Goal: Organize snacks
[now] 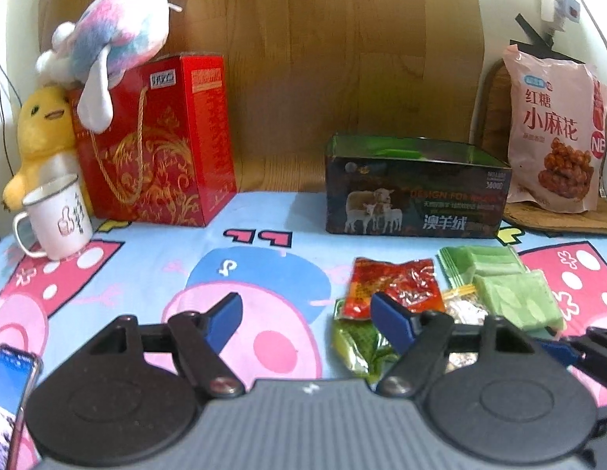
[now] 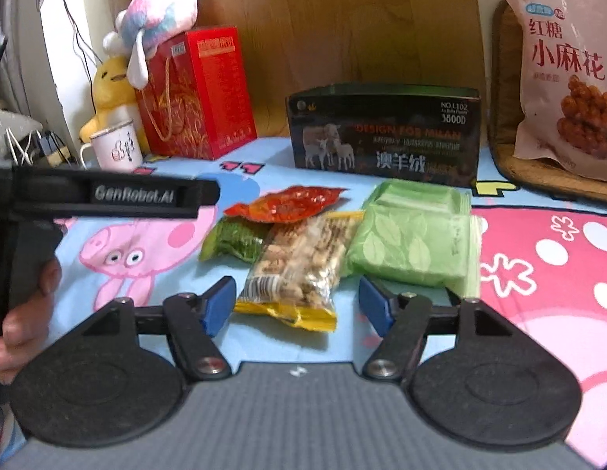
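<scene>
Presently we find both tools with jaws spread and nothing between the pads. Our left gripper [image 1: 307, 317] hovers over bare cartoon-print cloth [image 1: 154, 274]; its right blue fingertip [image 1: 393, 321] overlaps the edge of the red snack packet [image 1: 393, 286] in view, contact not determinable. Just right of that finger lies the snack cluster: a dark green packet [image 1: 358, 344] beneath the red one and pale green packets [image 1: 510, 286] further right. Our right gripper [image 2: 297, 305] stands wide, the yellow-edged end of the clear nut packet [image 2: 299, 270] lying just ahead of the gap, apart from both pads. Beyond it sit the red packet, the dark green one and the pale green stack, all touching or overlapping. Ahead of the cluster stands the open dark box [image 2: 385, 133], its top rim unobstructed. Free cloth lies left of the left gripper, bounded by the white mug [image 1: 56, 215] and red gift bag [image 1: 154, 141]. Far right, a pink snack bag [image 2: 565, 70] leans upright. A hand [image 2: 21, 313] grips the left tool's handle
</scene>
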Motion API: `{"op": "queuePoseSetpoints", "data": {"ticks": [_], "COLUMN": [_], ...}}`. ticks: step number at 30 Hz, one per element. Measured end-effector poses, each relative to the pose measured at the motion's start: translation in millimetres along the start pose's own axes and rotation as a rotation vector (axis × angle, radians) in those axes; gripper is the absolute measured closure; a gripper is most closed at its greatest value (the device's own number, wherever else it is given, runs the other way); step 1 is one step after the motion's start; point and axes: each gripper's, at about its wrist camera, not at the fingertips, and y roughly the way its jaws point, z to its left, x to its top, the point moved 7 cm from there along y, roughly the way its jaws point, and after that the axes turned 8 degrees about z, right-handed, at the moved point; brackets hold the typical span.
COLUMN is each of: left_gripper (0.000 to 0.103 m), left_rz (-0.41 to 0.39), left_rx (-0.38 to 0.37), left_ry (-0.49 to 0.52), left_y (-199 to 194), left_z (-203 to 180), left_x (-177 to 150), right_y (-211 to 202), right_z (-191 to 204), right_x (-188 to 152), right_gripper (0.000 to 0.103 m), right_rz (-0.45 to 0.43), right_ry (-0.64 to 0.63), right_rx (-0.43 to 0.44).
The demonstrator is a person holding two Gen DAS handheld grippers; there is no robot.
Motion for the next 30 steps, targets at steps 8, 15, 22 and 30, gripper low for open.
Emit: {"op": "queuePoseSetpoints", "data": {"ticks": [8, 15, 22, 30], "left_gripper": [0.03, 0.032, 0.033, 0.033], "left_rz": [0.006, 0.022, 0.049, 0.053], "left_rx": [-0.067, -0.14, -0.22, -0.274], "left_ry": [0.012, 0.0, -0.021, -0.024], "left_y": [-3, -9, -16, -26], "left_z": [-10, -10, -11, -13], "left_x": [-8, -13, -19, -22], "right_y": [-11, -36, -61, -65], "right_z": [-2, 4, 15, 1], "right_x": [-6, -32, -44, -44], "right_gripper": [0.065, 0.077, 0.075, 0.046], "right_rz": [-0.003, 0.017, 0.027, 0.001], "right_ry": [-0.016, -0.055, -0.125, -0.056], "right_rx": [0.027, 0.098, 0.167, 0.134]}}
